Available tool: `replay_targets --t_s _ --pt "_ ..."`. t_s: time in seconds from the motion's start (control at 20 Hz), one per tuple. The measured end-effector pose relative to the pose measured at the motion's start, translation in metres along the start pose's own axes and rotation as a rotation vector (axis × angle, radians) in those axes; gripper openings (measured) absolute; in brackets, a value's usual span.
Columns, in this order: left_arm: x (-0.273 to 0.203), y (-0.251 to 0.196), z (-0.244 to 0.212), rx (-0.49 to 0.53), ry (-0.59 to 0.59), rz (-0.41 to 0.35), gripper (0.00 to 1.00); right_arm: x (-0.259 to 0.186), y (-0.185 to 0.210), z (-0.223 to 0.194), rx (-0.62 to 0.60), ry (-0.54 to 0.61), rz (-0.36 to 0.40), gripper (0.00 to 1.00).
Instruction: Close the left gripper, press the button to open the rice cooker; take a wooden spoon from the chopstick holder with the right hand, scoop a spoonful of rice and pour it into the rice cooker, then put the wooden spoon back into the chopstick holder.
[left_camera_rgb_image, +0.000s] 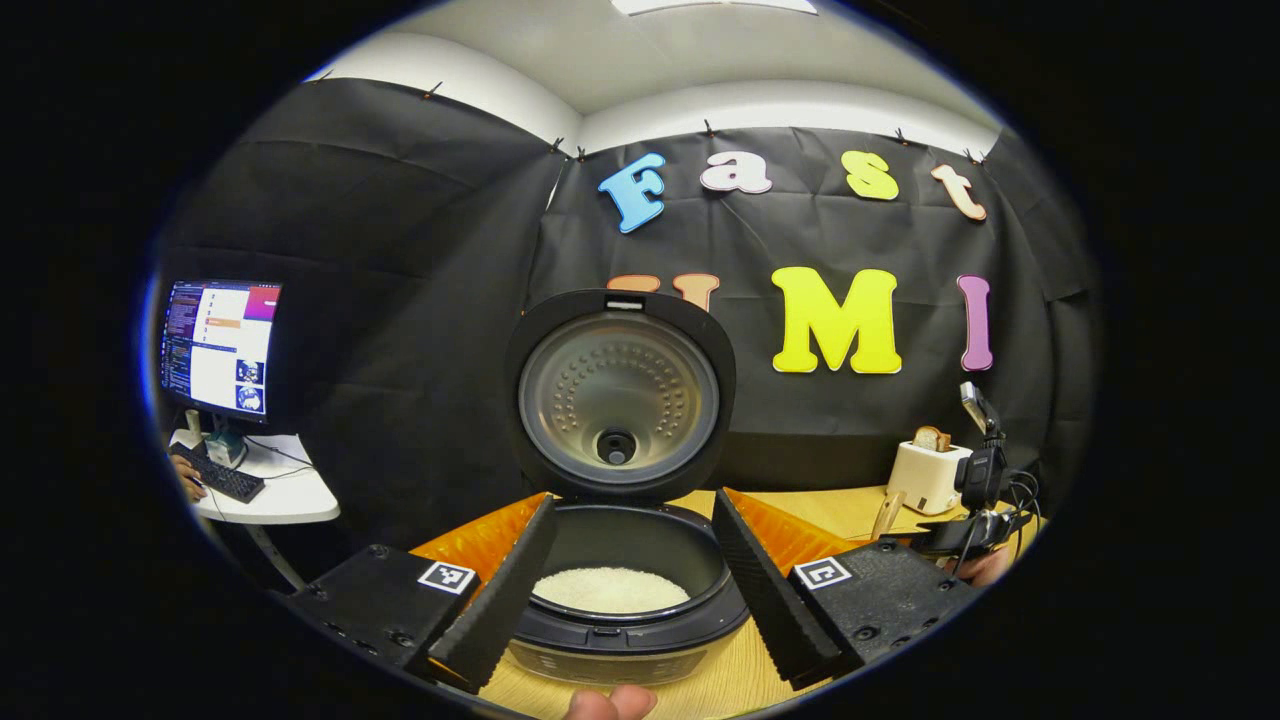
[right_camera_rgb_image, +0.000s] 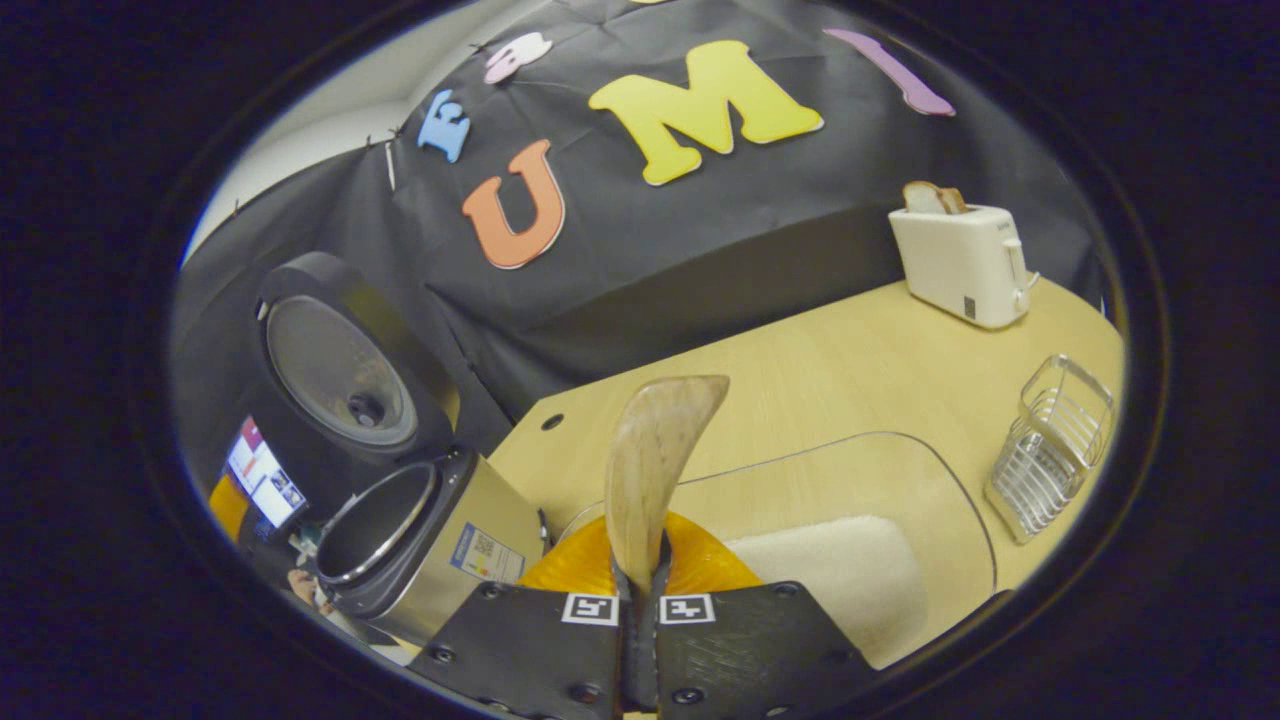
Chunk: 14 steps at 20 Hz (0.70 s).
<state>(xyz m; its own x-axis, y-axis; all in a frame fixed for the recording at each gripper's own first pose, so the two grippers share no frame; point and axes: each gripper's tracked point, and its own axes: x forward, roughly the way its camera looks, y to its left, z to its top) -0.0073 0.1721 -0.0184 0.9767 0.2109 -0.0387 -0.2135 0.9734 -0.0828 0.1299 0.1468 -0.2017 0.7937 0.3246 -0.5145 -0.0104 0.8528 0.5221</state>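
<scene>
Black claws (left_camera_rgb_image: 622, 590), square tag markers

In the left gripper view we face the open rice cooker (left_camera_rgb_image: 620, 560) closely, head-on. In the right gripper view we look across the table (right_camera_rgb_image: 850, 370), tilted; both views share the cooker and toaster (right_camera_rgb_image: 960, 262).

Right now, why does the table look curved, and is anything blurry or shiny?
Left gripper view: fisheye bending; the black rice cooker's open lid is sharp, its metal lining glinting. Right gripper view: the pale wooden table edge bows; the wooden spoon looks slightly soft.
</scene>
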Motion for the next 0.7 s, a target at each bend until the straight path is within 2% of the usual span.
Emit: replay_targets --t_s 0.2,0.5,0.7 --pt "0.0 -0.001 -0.001 -0.004 0.004 -0.004 0.99 0.002 -0.002 0.005 0.173 0.011 0.035 0.0" --pt "0.0 -0.004 -0.001 0.014 0.003 -0.006 0.99 -0.011 -0.009 0.029 0.282 -0.044 0.08 0.0" --pt "0.0 0.002 0.0 0.014 -0.002 0.02 0.99 -0.02 -0.018 0.043 0.278 -0.077 0.079 0.0"
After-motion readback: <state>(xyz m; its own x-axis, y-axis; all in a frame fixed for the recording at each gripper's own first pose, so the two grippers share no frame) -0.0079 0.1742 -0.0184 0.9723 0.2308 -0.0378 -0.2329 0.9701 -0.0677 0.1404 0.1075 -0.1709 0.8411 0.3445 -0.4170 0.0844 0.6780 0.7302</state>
